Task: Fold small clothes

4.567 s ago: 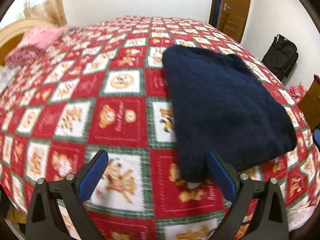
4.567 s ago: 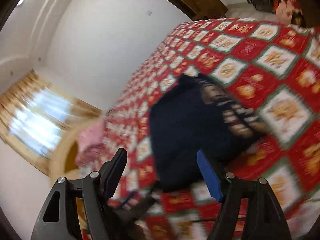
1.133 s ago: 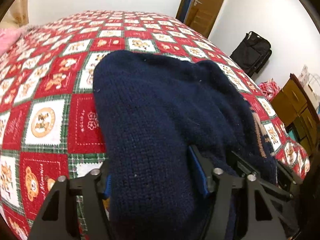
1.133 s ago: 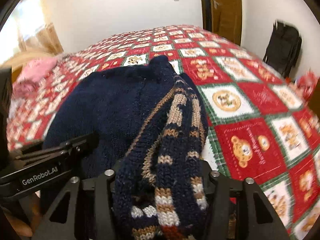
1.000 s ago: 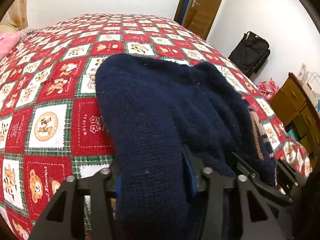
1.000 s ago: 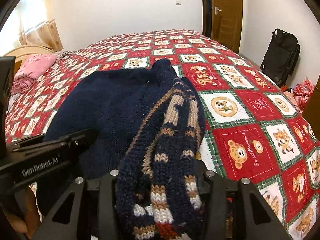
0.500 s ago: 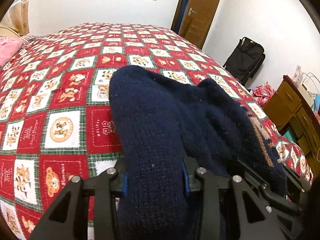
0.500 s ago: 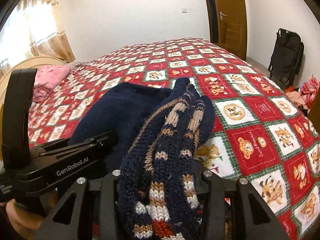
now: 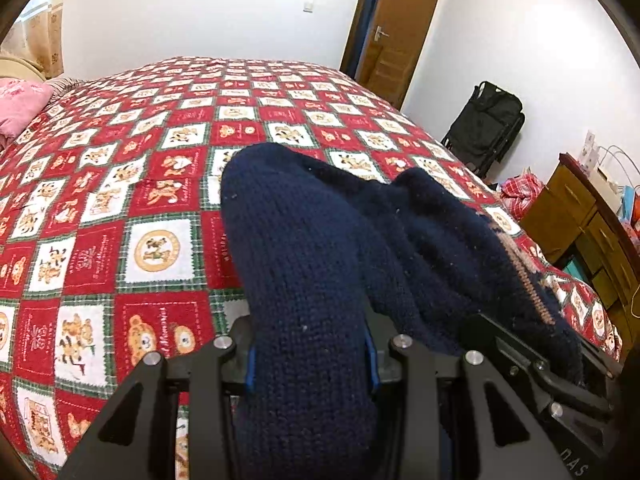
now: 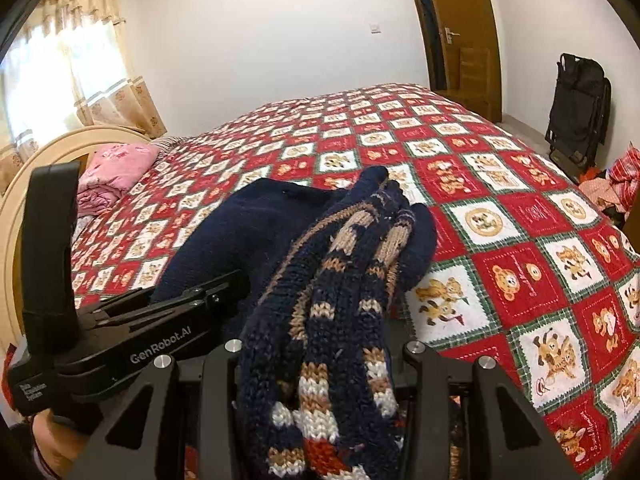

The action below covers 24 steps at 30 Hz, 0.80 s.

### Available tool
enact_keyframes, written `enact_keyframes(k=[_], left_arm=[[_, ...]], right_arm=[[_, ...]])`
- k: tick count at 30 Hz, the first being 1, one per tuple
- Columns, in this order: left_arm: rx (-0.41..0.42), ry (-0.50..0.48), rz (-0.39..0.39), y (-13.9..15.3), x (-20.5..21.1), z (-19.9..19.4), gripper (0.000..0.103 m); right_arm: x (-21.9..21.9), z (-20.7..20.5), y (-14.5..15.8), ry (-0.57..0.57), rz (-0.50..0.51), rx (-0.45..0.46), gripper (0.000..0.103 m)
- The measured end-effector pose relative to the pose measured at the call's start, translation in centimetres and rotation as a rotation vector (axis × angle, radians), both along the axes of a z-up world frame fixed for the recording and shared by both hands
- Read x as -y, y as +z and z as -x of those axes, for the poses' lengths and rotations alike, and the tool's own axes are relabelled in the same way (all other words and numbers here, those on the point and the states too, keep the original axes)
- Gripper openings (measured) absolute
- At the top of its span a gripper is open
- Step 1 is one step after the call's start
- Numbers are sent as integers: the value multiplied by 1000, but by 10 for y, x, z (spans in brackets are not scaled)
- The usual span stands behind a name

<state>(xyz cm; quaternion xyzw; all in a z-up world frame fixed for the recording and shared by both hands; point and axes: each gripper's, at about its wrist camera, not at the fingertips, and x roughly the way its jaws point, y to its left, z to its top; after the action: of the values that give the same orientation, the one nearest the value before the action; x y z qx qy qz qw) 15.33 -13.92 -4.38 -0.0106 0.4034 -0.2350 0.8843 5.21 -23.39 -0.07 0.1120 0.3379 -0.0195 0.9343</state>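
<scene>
Bright white-walled bedroom, daylight through the curtained window [image 10: 60, 64]

Red teddy-bear patchwork bedspread [image 9: 168, 184], brown wooden door [image 9: 396, 32], brown wooden dresser [image 9: 580, 216].

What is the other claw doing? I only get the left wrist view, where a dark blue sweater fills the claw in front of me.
Observer: The right claw is shut on a bunched edge of the same navy sweater, the part knitted with tan, white and red bands.
Operator: Is somebody holding these tools?
Observer: Yes. A hand shows under the handle of the left claw, at the lower left of the right wrist view.
Operator: Where does the daylight come from?
Observer: From a sunlit window behind patterned curtains, above the curved cream headboard. Your view catches only a sliver of it.
</scene>
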Motion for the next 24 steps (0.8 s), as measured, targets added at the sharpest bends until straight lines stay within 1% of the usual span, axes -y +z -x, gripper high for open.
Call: enact_keyframes(k=[4,11,18,24], left_arm=[[18,22,14,7,-15,2,40],[45,87,21,16,-49,-3,40],[56,170,13,19,-92,-18,40],[84,229,-19,23,-127,-28,40]], right_arm=[[-18,-2,11,31,10,24,41],[-55,-16,21,99,18,49,41],[-97,-44,22,179,-11,53,41],[-132,-67,22,238,-21,59,41]])
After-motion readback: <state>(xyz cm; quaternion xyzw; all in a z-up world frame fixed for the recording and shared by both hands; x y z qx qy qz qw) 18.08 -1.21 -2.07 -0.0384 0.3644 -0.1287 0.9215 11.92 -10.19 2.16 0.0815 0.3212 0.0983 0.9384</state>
